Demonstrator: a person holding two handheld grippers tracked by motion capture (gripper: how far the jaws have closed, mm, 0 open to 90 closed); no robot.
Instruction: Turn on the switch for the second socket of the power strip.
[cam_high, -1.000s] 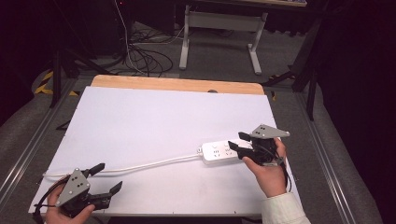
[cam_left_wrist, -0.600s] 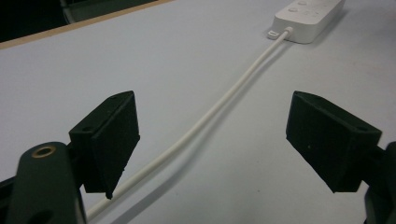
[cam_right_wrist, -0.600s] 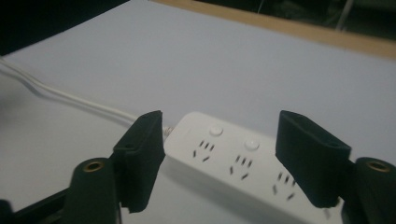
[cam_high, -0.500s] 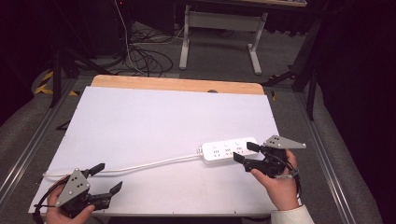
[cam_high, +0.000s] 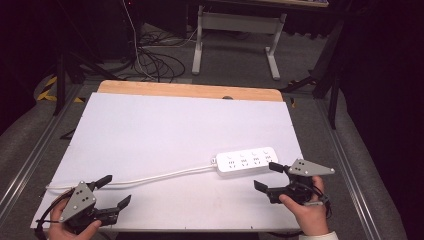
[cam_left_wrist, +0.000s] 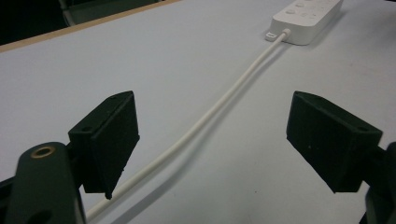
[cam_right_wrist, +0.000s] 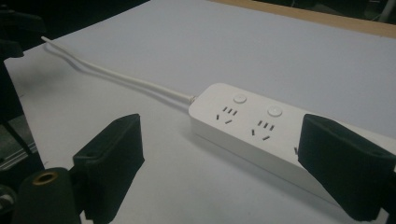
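Observation:
A white power strip (cam_high: 246, 161) with several sockets lies flat on the white table top (cam_high: 170, 130) at the right. Its white cable (cam_high: 150, 176) runs left toward the front-left corner. My right gripper (cam_high: 268, 177) sits just in front of the strip's right end; its jaws have just been opening and stand apart with nothing between them. In the right gripper view the power strip (cam_right_wrist: 252, 128) lies ahead of the spread jaws. My left gripper (cam_high: 114, 191) rests open at the front-left corner. In the left gripper view the cable (cam_left_wrist: 219, 105) passes between and beyond its jaws, untouched.
A wooden strip (cam_high: 190, 91) edges the table's far side. Beyond it are a metal stand (cam_high: 235, 30) and loose cables (cam_high: 155, 60) on the floor. Metal rails (cam_high: 25, 160) run along both sides of the table.
The right gripper has let go of the power strip's right end, opened its jaws and drawn back toward the front edge. The strip stays where it lay. The left gripper has not moved.

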